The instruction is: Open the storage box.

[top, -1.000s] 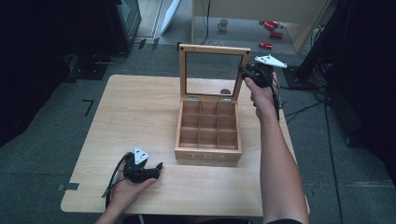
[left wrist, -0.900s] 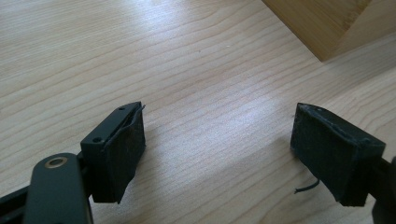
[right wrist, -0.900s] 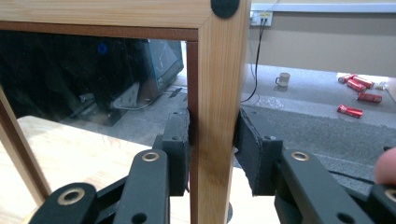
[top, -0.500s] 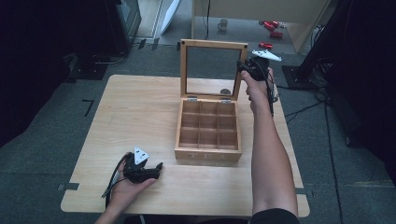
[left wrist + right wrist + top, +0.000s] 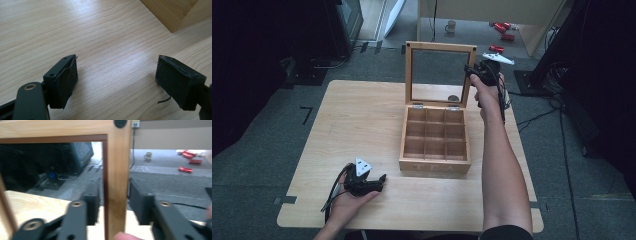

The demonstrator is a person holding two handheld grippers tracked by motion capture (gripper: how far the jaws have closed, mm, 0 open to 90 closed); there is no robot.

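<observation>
Black, the left tool [image 5: 381, 179] rests in the person's palm on the pale wooden desk [image 5: 362, 120], jaws spread and empty, idle just short of the box's near corner. Ahead to its right stands the square wooden tea box with nine compartments [image 5: 435, 141], its glass-paned wooden lid [image 5: 440, 75] upright. The right tool [image 5: 469, 70] straddles the lid's right frame rail; its jaws have just been opening, pads apparently off the wood, probably because the lid now stands unaided.
</observation>
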